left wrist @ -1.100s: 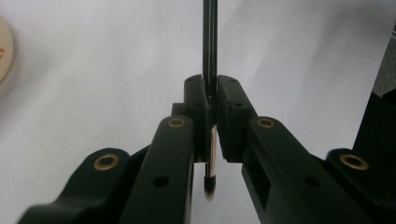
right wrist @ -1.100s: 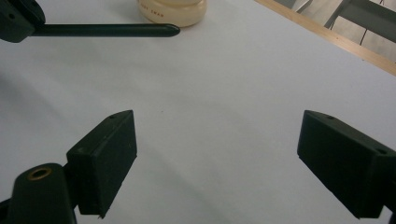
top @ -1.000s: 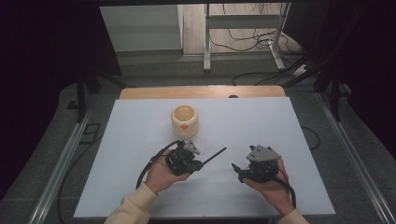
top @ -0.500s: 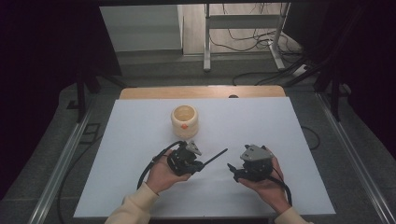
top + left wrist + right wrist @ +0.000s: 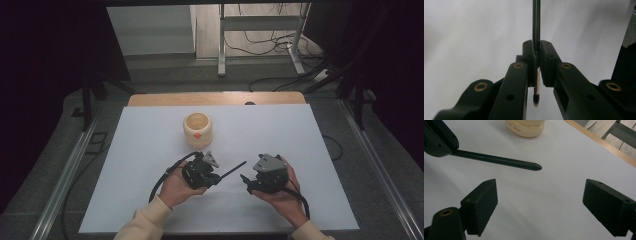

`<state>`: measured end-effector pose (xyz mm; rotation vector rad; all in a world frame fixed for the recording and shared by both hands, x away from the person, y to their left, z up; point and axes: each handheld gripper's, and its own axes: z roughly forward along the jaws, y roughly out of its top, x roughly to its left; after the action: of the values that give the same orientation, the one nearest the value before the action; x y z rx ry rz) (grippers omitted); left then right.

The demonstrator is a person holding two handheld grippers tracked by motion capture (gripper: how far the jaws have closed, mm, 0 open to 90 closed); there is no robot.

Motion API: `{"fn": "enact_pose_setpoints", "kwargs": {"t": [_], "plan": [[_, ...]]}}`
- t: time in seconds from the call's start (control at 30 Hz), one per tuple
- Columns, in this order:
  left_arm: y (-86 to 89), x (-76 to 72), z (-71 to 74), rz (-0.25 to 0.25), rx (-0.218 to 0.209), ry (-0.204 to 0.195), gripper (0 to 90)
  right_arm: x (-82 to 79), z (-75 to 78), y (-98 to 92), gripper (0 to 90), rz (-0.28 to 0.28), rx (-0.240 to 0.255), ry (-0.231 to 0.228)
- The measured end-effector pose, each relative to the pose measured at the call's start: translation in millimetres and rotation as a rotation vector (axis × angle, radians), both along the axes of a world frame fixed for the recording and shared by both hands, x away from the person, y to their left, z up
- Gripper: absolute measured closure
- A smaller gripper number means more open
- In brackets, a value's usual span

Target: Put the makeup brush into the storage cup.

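Left tool (image 5: 216,176) clenched on brush (image 5: 536,27) near bristle end, long handle jutting toward right tool (image 5: 245,179), so handle tip is free to be taken. Right tool spread wide, nothing between jaws, facing handle tip. Cup (image 5: 197,129) upright beyond on table (image 5: 300,150), likely destination.

Left hand-held gripper (image 5: 216,176) clamped tight; right hand-held gripper (image 5: 245,178) has jaws spread wide.

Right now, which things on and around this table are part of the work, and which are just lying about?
In use:
- black brush, clamped in the left gripper
- right gripper, jaws open beside it
- cream cup, probably

Just there:
- floor cables
- metal stand
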<state>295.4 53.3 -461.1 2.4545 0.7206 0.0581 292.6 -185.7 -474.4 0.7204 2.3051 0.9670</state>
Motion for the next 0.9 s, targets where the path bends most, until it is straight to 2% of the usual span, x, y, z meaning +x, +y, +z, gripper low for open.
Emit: {"fn": "enact_pose_setpoints", "kwargs": {"t": [0.3, 0.5, 0.7, 0.9], "plan": [[-5.2, 3.2, 5.0, -0.003, 0.01, -0.003, 83.6, 0.9, 1.3, 5.2, 13.8, 0.018, -0.021, -0.013], [-10.8, 8.2, 6.9, -0.019, 0.042, 0.005, 83.6, 1.3, 0.5, 8.7, 14.1, 0.022, -0.031, -0.013], [-16.6, 11.1, 7.2, -0.032, 0.057, 0.011, 83.6, 3.1, -2.0, 12.8, 15.0, 0.027, -0.049, -0.015], [-22.9, 13.3, 7.5, -0.048, 0.067, 0.018, 83.6, 2.4, -3.7, 18.1, 20.5, 0.063, -0.097, -0.03]]}}
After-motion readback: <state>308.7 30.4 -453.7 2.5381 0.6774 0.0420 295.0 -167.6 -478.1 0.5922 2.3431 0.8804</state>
